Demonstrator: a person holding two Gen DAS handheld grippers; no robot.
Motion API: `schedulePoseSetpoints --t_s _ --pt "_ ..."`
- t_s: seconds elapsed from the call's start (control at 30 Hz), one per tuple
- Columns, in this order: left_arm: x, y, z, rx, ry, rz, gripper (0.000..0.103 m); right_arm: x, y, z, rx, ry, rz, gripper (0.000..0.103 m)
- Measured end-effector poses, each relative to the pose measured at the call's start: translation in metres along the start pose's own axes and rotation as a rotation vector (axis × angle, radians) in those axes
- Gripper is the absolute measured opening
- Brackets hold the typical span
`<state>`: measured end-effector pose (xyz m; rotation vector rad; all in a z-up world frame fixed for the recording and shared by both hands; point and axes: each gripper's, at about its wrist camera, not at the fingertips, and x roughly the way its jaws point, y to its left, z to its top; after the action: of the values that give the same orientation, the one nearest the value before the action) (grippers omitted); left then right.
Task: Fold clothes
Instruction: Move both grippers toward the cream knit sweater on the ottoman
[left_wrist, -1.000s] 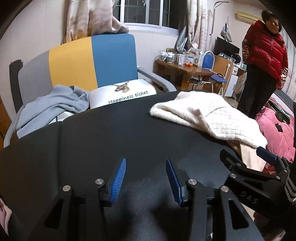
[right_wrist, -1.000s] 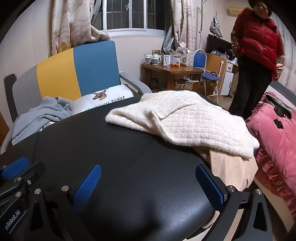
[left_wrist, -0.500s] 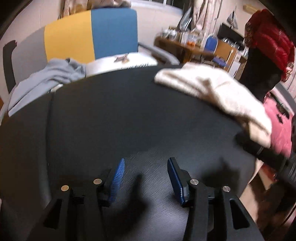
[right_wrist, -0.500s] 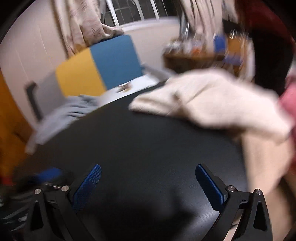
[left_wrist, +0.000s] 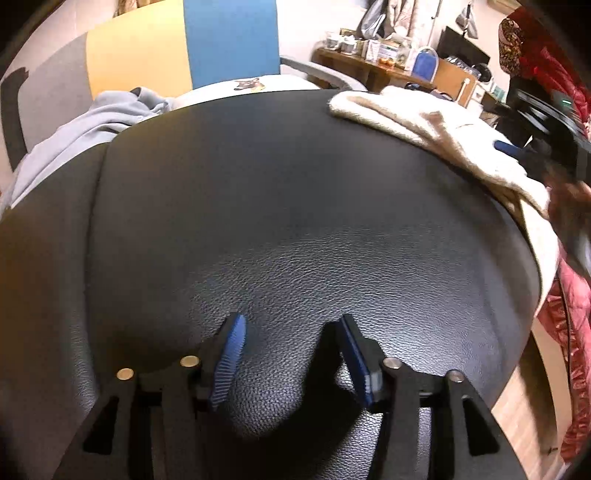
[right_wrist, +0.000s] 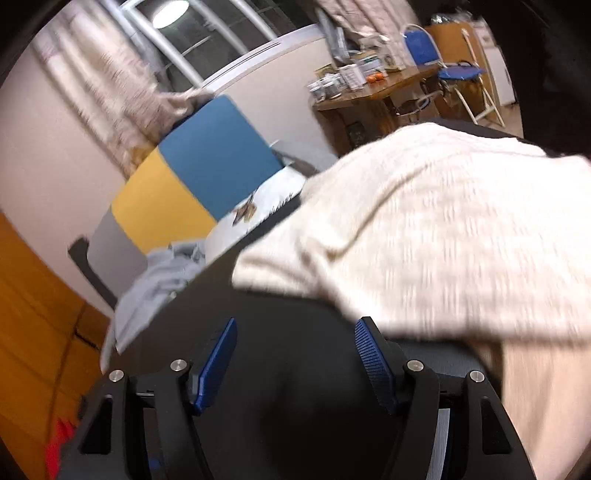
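Right tool (right_wrist: 295, 363) nearer cream sweater (right_wrist: 424, 236).

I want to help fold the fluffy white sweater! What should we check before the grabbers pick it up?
1. Cream sweater within reach on the black table: ok.
2. Right gripper open, nothing between its jaws, which have just been closing: ok.
3. Right gripper at the sweater's near edge, not yet gripping: ok.
4. Left gripper open over bare table, jaws just opening: ok.
5. Sweater spread flat: not ok, it hangs over the table edge.
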<state>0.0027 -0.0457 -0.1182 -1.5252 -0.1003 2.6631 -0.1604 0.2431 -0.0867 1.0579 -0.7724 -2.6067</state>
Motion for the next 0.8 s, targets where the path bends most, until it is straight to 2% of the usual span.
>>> schedulePoseSetpoints --t_s 0.1,0.23,0.37,0.4,0.53,0.63,0.67,0.8 --pt "0.001 -0.002 0.001 0.01 0.0 -0.035 0.072 0.027 -0.012 0.022 0.111 -0.028 0.039 0.069" --pt "0.003 -0.002 0.003 0.007 -0.002 -0.072 0.08 0.058 -0.029 0.038 0.26 -0.023 0.064 0.069" --pt "0.005 -0.002 0.003 0.0 -0.011 -0.096 0.085 0.07 -0.016 0.042 0.257 -0.031 0.064 0.07" --pt "0.006 -0.002 0.003 -0.001 -0.013 -0.102 0.086 0.073 -0.009 0.043 0.242 -0.029 0.058 0.074" --pt "0.005 0.001 0.003 -0.002 -0.018 -0.121 0.086 0.097 0.021 0.053 0.195 0.01 0.077 0.091" --pt "0.001 0.011 0.003 -0.041 -0.021 -0.159 0.082 0.136 0.043 0.054 0.194 0.138 0.225 0.099" --pt "0.0 0.014 0.003 -0.054 -0.022 -0.172 0.076 0.145 0.055 0.05 0.185 0.179 0.266 0.101" --pt "-0.009 0.049 0.001 -0.179 -0.028 -0.187 0.071 0.136 0.107 0.022 0.062 0.217 0.369 0.103"
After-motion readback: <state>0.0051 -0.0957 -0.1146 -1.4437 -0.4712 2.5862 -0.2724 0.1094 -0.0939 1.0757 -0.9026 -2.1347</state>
